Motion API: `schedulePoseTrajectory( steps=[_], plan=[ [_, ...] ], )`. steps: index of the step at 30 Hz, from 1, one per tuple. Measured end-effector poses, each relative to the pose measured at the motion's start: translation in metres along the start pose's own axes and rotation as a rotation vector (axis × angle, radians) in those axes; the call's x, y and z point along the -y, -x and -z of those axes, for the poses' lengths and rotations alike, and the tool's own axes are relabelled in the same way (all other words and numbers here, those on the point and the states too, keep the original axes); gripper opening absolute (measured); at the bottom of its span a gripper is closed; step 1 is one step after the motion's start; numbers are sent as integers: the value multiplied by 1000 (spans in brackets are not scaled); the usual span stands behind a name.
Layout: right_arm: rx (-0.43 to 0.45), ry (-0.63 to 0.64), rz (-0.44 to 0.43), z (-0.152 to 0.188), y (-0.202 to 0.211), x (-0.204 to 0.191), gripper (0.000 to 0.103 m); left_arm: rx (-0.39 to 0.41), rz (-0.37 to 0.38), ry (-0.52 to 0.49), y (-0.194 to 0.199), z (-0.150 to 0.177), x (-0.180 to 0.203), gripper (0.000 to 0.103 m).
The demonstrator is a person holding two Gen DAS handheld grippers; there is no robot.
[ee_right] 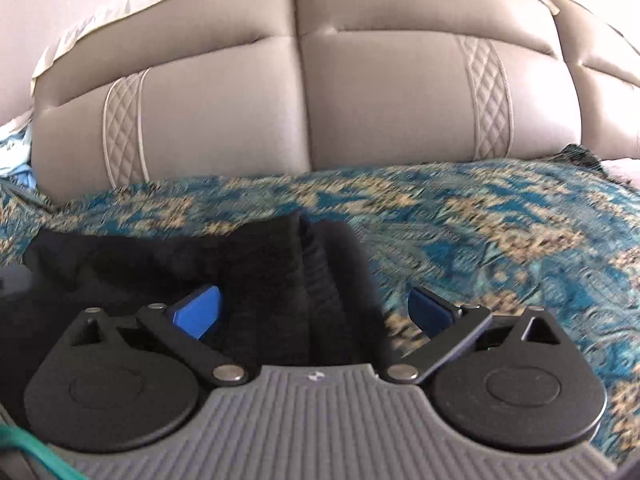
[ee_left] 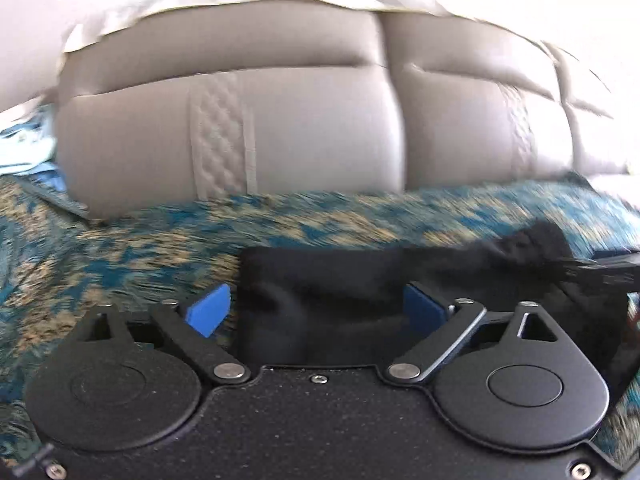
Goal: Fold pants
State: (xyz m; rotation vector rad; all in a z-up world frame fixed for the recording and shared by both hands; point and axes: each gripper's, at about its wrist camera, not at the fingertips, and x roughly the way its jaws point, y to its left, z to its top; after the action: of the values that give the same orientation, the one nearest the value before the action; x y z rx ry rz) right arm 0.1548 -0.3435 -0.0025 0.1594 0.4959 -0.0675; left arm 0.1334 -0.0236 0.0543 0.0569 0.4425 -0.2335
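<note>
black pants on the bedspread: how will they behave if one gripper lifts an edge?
Probably floppy: the black pants lie creased and slumped on the bedspread. Likely to drape and unfold if lifted by one edge. Dragging may bunch them, since the bedspread looks textured.

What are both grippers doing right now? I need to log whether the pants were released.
Left gripper: open, black pants between the pads, not pinched.
Right gripper: open, pants lying loose between the pads.
</note>
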Motion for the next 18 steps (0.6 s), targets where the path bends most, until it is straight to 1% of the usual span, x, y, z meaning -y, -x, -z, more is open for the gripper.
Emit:
schedulePoseTrajectory(
  steps=[2,4,5,6,7,8,9,10,11,12,13,14,15,16,18],
  plan=[
    [-15,-10,-34,-8,-3,9,103,-42,-13,85,-10,-8,-20,98],
    [-82,18,-70,-15,-15,14,103,-124,27,183,-30,-11,-43,98],
    [-106,31,-77,-17,-21,16,103,-180,55,225,-42,-11,-52,96],
    [-125,23,-98,-18,-28,20,103,-236,86,259,-55,-10,-59,91],
    [-134,8,-119,-19,-32,22,103,-266,102,291,-64,-9,-64,90],
    [-131,6,-136,-20,-34,24,102,-234,107,287,-66,-8,-65,89],
    [-137,15,-154,-20,-37,24,100,-238,129,284,-70,-8,-65,83],
    [-139,27,-167,-20,-39,23,96,-237,136,277,-73,-9,-64,75],
    [-139,37,-185,-20,-39,22,92,-230,137,260,-74,-8,-61,65],
    [-136,40,-211,-20,-39,21,79,-224,149,246,-76,-7,-59,48],
    [-133,31,-240,-20,-38,20,69,-217,163,250,-76,-6,-57,34],
    [-129,17,-254,-21,-38,19,61,-215,164,261,-78,-7,-56,30],
    [-132,-2,-279,-22,-39,18,52,-208,153,263,-79,-10,-55,23],
    [-134,-25,-290,-22,-41,17,42,-200,145,260,-81,-12,-54,20],
    [-132,-66,-308,-28,-48,12,34,-190,134,252,-90,-19,-56,17]
  ],
)
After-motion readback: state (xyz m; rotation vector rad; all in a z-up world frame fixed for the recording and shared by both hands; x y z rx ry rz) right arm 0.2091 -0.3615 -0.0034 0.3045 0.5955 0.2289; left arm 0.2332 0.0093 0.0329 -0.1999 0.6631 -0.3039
